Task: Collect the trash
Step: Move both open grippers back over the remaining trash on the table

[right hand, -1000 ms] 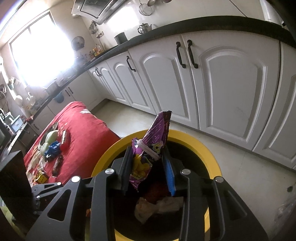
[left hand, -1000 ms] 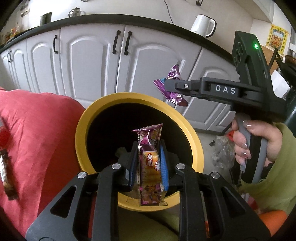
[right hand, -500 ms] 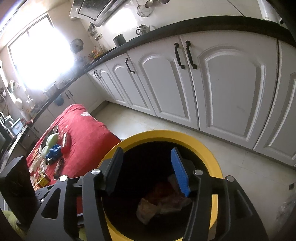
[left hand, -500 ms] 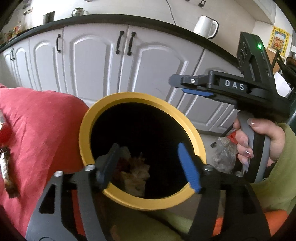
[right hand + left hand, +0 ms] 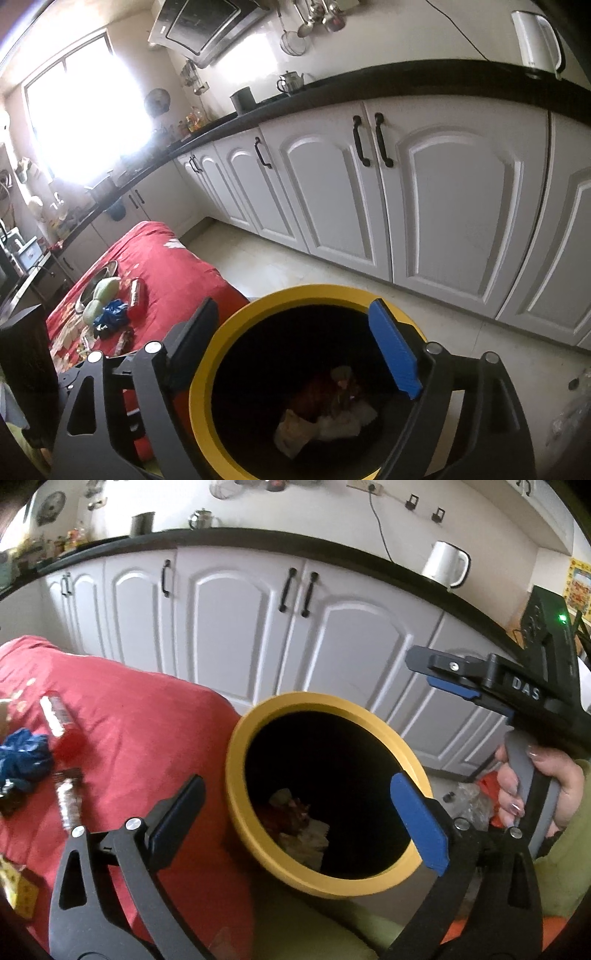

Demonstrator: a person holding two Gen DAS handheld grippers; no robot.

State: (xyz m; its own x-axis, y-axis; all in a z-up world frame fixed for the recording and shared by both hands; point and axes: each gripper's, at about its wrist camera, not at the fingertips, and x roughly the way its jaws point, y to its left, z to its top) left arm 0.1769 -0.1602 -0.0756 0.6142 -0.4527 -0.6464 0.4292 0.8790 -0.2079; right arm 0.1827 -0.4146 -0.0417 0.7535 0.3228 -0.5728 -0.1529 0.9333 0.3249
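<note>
A yellow-rimmed black bin [image 5: 236,760] stands beside a red-covered table [image 5: 140,731]; it also shows in the right wrist view [image 5: 201,373]. Crumpled wrappers [image 5: 299,827] lie at its bottom, also seen in the right wrist view [image 5: 325,410]. My left gripper [image 5: 299,812] is open and empty over the bin's near side. My right gripper [image 5: 295,343] is open and empty above the bin mouth; it also shows in the left wrist view [image 5: 443,675]. More trash lies on the table: a blue crumpled wrapper [image 5: 22,757] and a silver wrapper [image 5: 68,801].
White cabinets [image 5: 236,627] under a black counter run behind the bin. A white kettle [image 5: 445,565] stands on the counter. Green items [image 5: 99,295] and a red can [image 5: 137,299] lie on the table. A clear plastic bag [image 5: 469,805] lies on the floor.
Both grippers opened and dropped their snack wrappers into the bin. Both have since opened wider, and the left view has swung left toward the table.
</note>
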